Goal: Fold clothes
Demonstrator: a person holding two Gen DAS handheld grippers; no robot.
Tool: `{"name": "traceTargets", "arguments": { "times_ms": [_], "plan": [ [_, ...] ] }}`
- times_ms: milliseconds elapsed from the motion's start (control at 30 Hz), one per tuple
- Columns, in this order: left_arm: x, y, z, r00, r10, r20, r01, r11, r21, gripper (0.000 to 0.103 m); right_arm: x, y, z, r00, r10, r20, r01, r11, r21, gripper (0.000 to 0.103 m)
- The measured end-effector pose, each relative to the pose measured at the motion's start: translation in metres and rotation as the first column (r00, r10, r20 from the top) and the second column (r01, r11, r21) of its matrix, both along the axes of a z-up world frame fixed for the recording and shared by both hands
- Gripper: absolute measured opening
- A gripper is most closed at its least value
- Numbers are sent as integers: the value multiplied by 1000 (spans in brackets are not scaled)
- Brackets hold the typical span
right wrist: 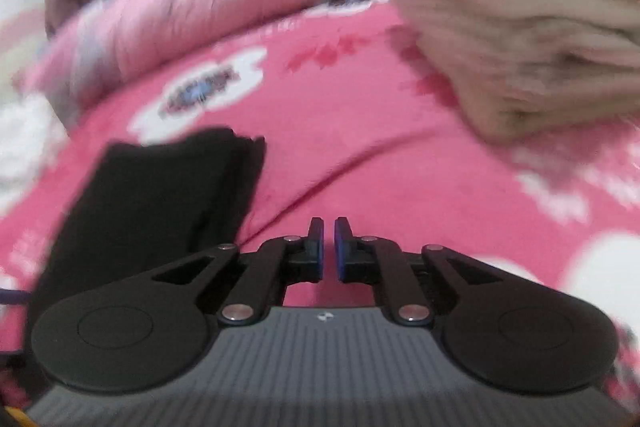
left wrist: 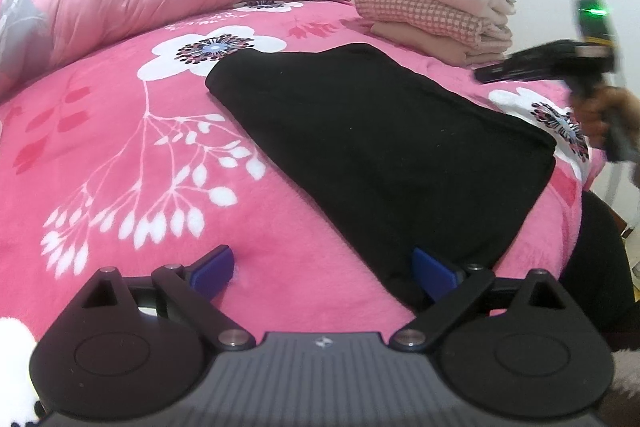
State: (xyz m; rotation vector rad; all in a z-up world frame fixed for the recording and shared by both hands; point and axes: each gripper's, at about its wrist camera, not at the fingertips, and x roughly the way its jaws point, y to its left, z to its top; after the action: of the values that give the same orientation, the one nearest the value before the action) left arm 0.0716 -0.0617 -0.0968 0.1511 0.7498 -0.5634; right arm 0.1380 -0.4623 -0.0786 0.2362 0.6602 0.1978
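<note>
Meanwhile the left hand-held gripper (left wrist: 323, 273) stood spread wide over the near corner of the folded black garment (left wrist: 384, 151) lying flat on the pink floral bed (left wrist: 120, 147), pinching nothing, while the right hand-held gripper (right wrist: 329, 247) hovered nearly pressed together, empty, beside it.

You find no readable text here. A small white emblem sits on each gripper's ribbed grey body (left wrist: 322, 342), no letters in it. Faint white script on the pink blanket (left wrist: 208, 21) is too blurred to read.
</note>
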Motion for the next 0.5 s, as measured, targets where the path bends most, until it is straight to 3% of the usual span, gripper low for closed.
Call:
{"name": "traceTargets", "arguments": {
  "times_ms": [133, 333, 500],
  "plan": [
    [-3, -1, 5, 1000, 27, 11, -27, 1000, 16, 96, -59, 4, 13, 998, 28, 60, -33, 996, 79, 6],
    [-23, 2, 19, 995, 50, 85, -57, 996, 73, 92, -109, -1, -9, 998, -59, 6, 56, 968, 245, 12],
    [-47, -6, 30, 988, 4, 157, -22, 993, 115, 87, -125, -7, -26, 996, -93, -12, 92, 933, 349, 25]
  ]
}}
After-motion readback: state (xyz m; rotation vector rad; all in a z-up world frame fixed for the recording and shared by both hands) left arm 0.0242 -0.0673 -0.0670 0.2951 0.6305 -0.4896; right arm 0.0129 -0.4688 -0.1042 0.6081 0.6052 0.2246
